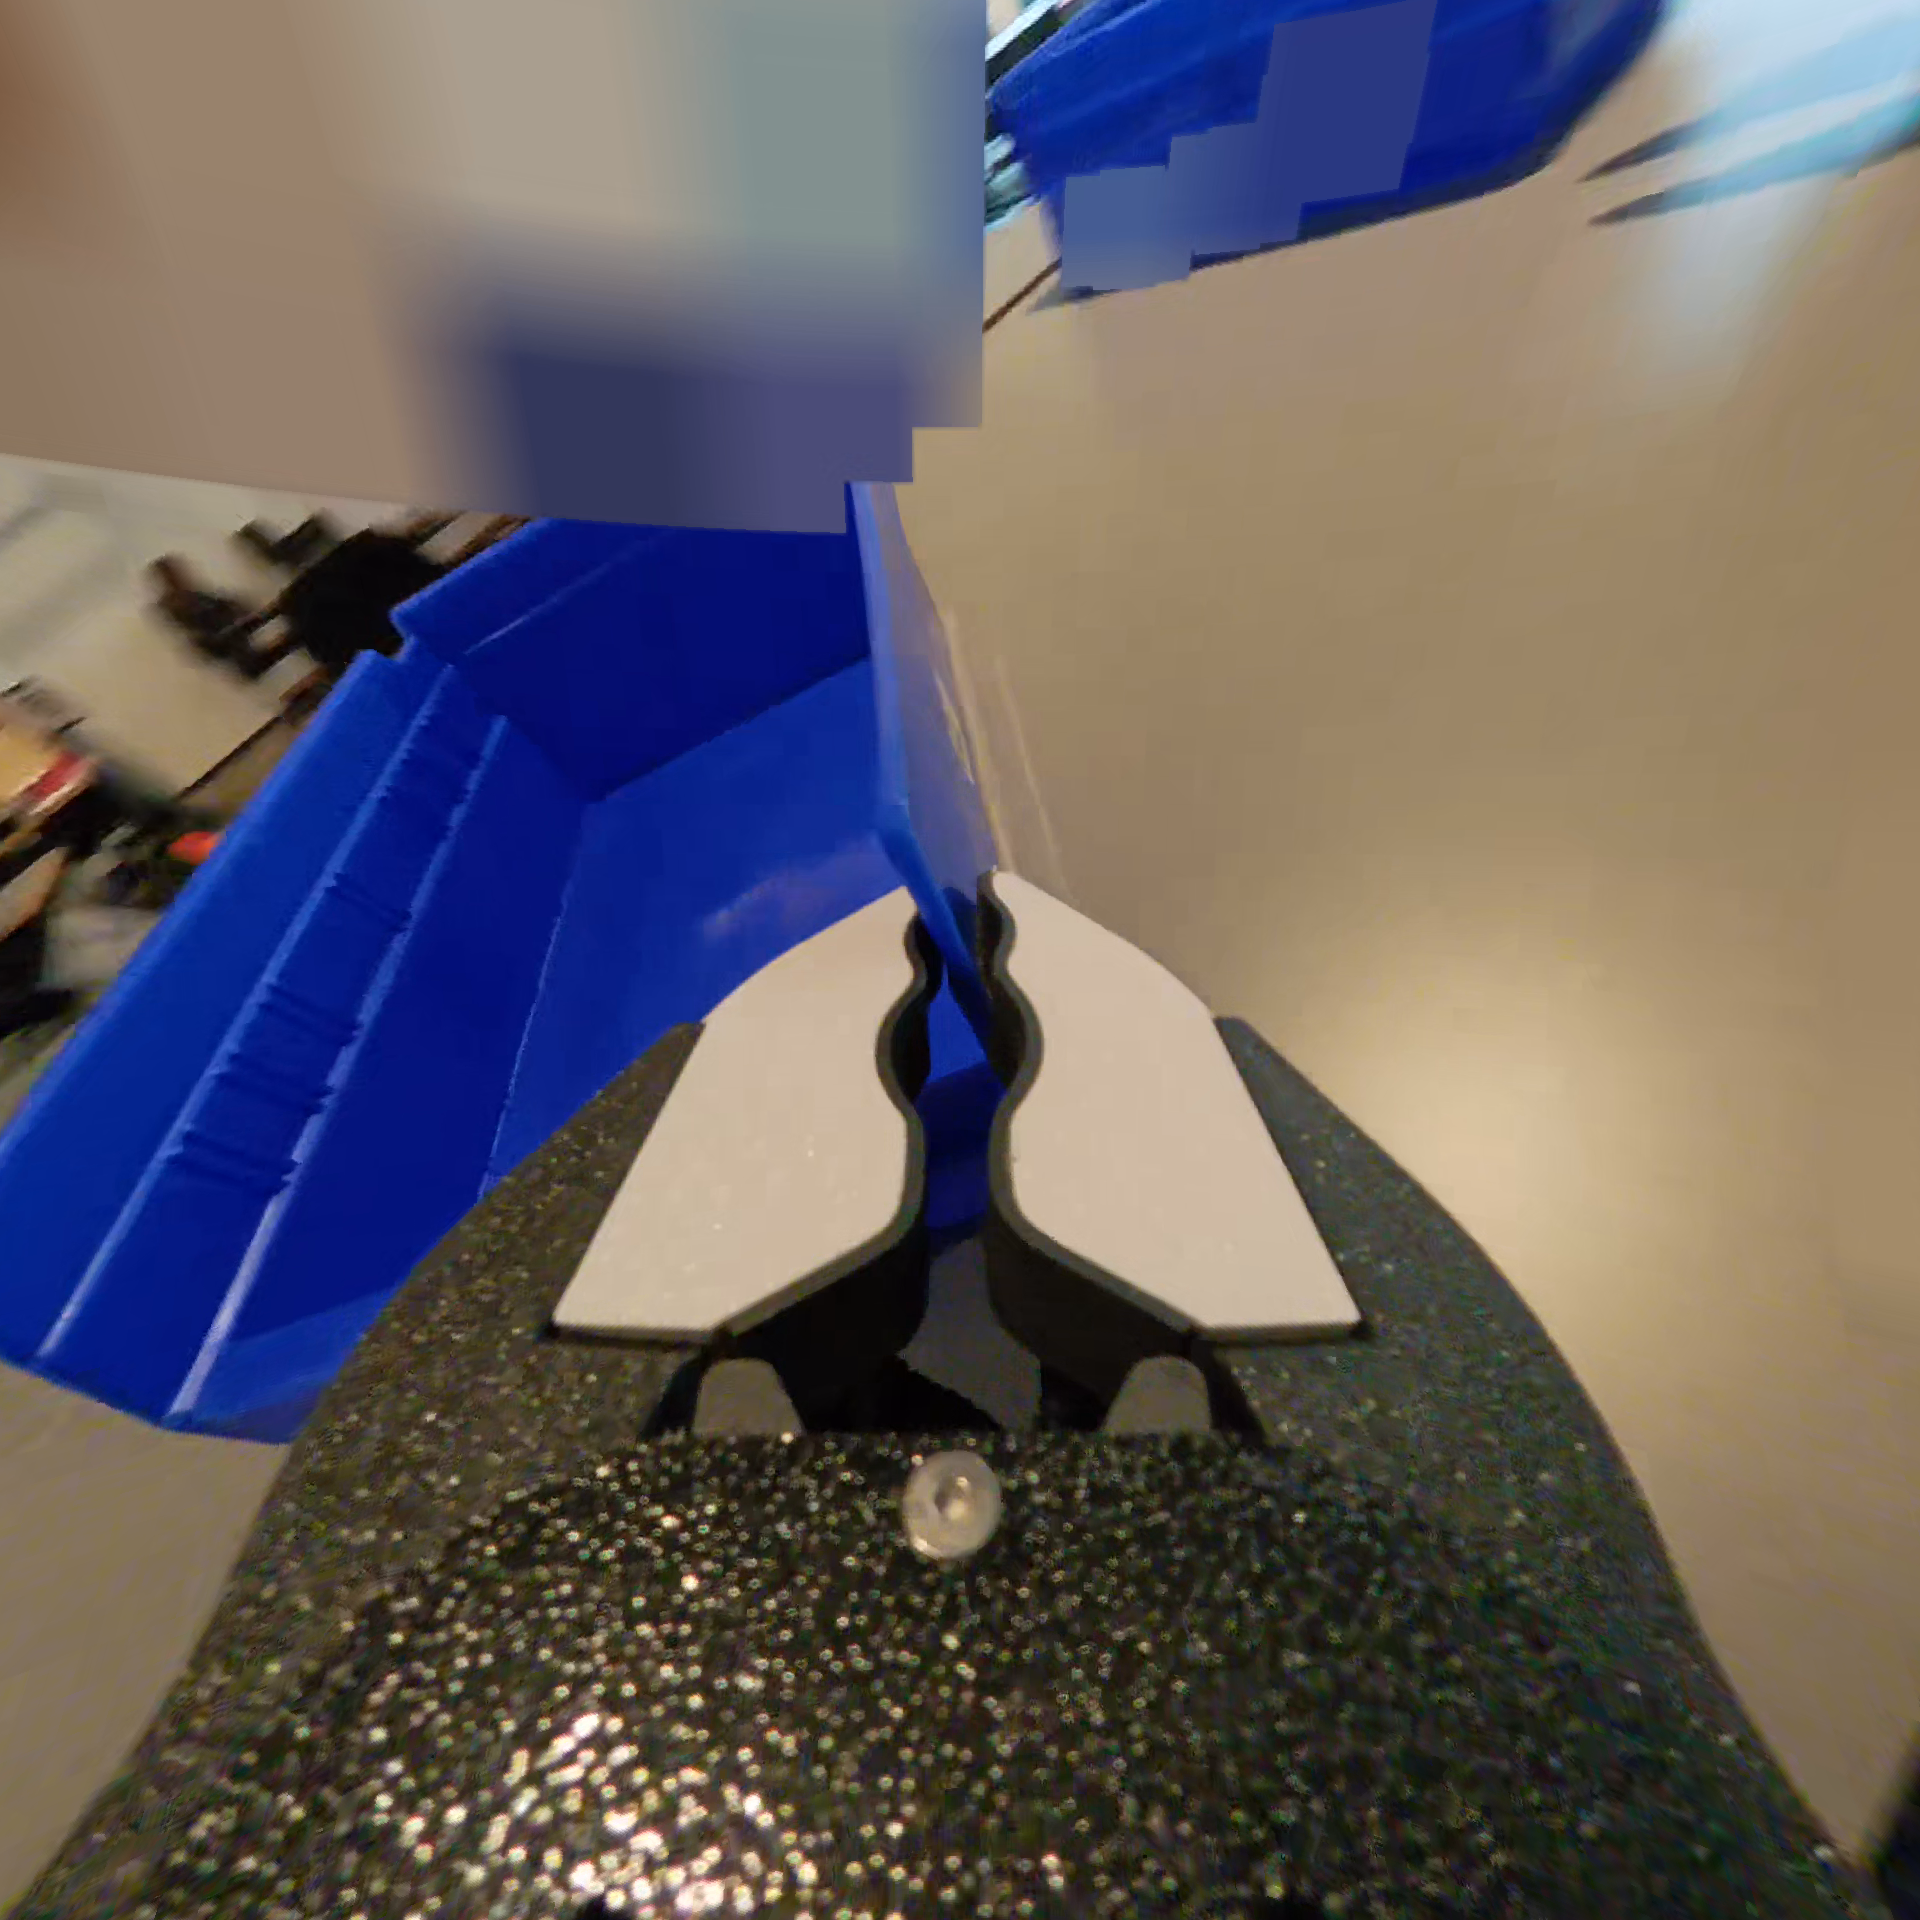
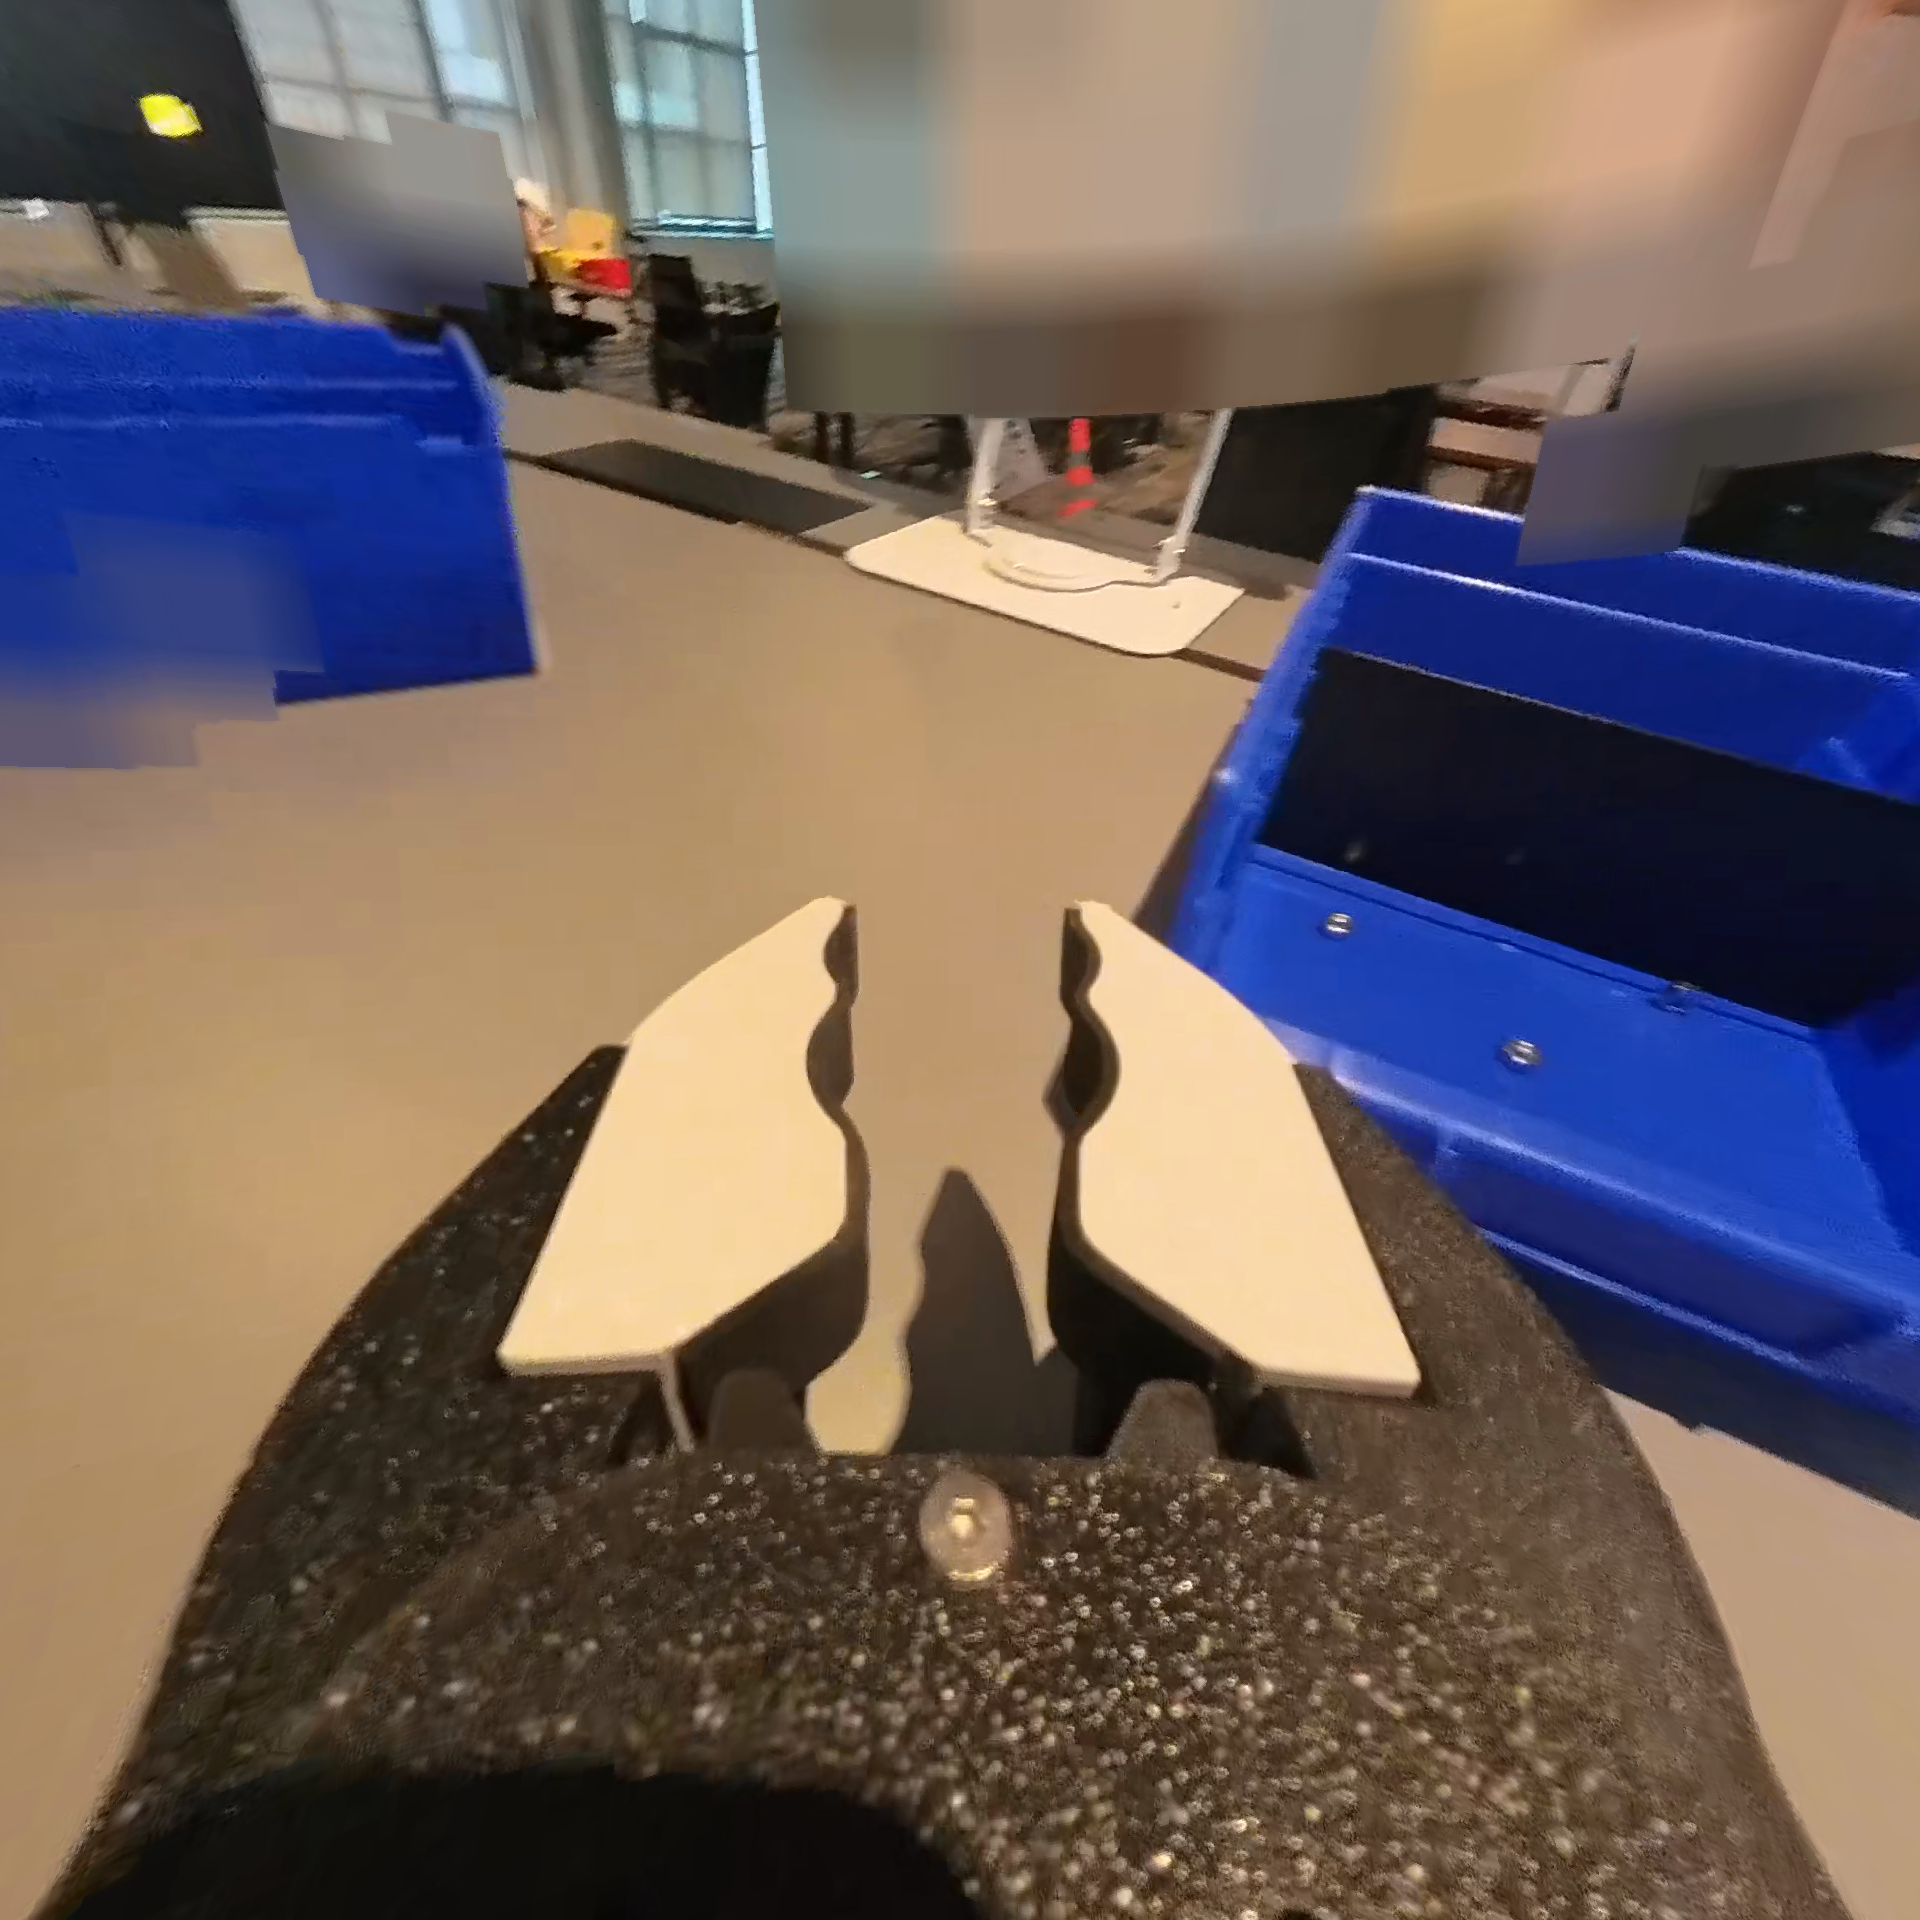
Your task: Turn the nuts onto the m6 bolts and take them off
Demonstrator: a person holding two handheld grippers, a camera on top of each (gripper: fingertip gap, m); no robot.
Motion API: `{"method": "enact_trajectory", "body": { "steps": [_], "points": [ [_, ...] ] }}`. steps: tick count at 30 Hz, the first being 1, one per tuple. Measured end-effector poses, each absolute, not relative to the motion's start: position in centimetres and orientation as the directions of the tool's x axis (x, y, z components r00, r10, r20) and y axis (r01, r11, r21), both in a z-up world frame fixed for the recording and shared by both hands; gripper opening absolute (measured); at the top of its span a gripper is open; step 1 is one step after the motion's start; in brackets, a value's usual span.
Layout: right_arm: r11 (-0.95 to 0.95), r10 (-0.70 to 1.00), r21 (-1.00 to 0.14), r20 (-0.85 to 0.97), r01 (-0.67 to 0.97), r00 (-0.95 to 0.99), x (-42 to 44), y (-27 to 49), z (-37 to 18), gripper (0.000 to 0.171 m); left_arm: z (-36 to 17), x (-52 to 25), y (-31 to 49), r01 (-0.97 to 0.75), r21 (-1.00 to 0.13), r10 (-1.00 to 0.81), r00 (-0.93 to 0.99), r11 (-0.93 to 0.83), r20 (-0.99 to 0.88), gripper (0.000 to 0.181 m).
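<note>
In the left wrist view my left gripper (image 1: 956, 914) is shut on the thin side wall of a blue plastic bin (image 1: 436, 935). The bin is tilted and the part of its inside that shows holds nothing. In the right wrist view my right gripper (image 2: 961, 920) is open and empty, a little above the tan table (image 2: 675, 831). To its right stands another blue bin (image 2: 1558, 1164) with small silver nuts (image 2: 1519, 1055) lying on its floor. No bolts show in either view.
A further blue bin (image 2: 260, 499) stands at the far left of the right wrist view, and one shows at the top right of the left wrist view (image 1: 1299, 135). A white stand base (image 2: 1049, 582) and a black mat (image 2: 707, 483) lie at the table's far edge. The tips of one gripper are about 40 cm away from the tips of the other.
</note>
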State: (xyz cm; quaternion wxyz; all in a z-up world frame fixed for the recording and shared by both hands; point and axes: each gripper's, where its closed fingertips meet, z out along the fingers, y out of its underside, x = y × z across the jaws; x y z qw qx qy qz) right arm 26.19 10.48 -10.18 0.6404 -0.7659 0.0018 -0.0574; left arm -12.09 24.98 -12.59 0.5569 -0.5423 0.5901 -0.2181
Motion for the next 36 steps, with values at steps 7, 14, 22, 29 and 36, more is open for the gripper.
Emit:
{"method": "enact_trajectory", "body": {
  "steps": [7, 14, 22, 29, 36],
  "points": [
    [-0.200, -0.305, -0.980, 0.076, 0.014, 0.949, 29.7, 11.6, -10.3, 0.049, -12.5, -12.1, 18.4, -0.259, -0.915, -0.938, -0.241, 0.308, -0.248, 0.004],
    [-0.305, -0.389, -0.952, 0.090, -0.035, 0.917, 32.2, 14.3, -11.7, 0.011, -12.6, -13.2, 15.8, -0.252, -0.937, -0.867, -0.489, 0.241, -0.092, 0.002],
    [-0.369, -0.203, -0.925, 0.173, 0.089, 0.964, 31.6, 16.2, -11.7, 0.008, -12.7, -13.4, 14.1, -0.236, -0.938, -0.817, -0.571, 0.254, -0.077, 0.002],
    [-0.275, 0.195, -0.949, 0.100, 0.153, 0.976, 26.5, 17.9, -11.7, 0.004, -12.7, -13.4, 13.8, -0.236, -0.938, -0.804, -0.591, 0.252, -0.067, 0.002],
    [-0.208, 0.577, -0.948, 0.081, 0.243, 0.812, 20.9, 17.2, -11.7, 0.003, -12.7, -13.6, 13.4, -0.234, -0.939, -0.782, -0.620, 0.253, -0.057, 0.002]
  ]
}}
